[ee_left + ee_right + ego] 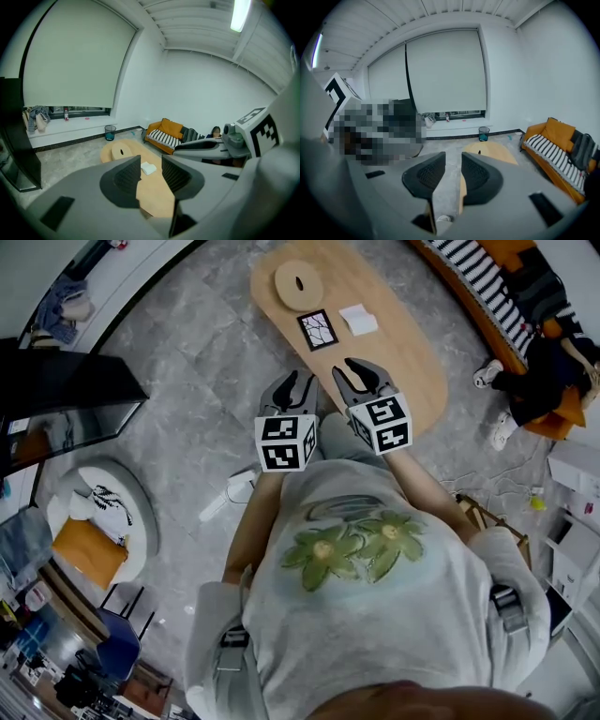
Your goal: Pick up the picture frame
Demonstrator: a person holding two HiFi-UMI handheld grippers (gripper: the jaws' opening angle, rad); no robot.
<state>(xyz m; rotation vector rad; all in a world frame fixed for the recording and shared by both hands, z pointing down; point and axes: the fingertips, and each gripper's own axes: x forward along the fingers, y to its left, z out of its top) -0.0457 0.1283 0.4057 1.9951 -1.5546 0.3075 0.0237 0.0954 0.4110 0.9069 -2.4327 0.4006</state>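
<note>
Jaws of both grippers stand apart with nothing between the pads. In its own view the left gripper [151, 165] is released, and its gap shows only bare tabletop and a white folded napkin [148, 168] farther on. The right gripper [453, 163] is likewise unclenched and empty, with a slightly narrower gap that frames grey floor [450, 187] and a strip of the table's edge.

From the head view, the person holds the two grippers out in front of the chest, side by side and close together, both pointing forward and tilted down. The marker cube of each faces up. The left gripper [298, 381] hangs over the floor [206, 362] just beside the near left edge of the oval wooden table [412, 381]. The tips of the right gripper [364, 373] reach over the table's near end. That end of the tabletop is bare, and open floor lies along the table's left side.

Beyond both sets of tips, touching neither, the picture frame [317, 330] lies flat on the table, dark-rimmed with a white pattern. The napkin [357, 319] sits just beside it on the right, and a round wooden disc [298, 285] lies near the far end.

Farther off, an orange sofa [164, 133] with a striped cover stands past the table's right side, and a teal bin [109, 132] stands by the wall.
</note>
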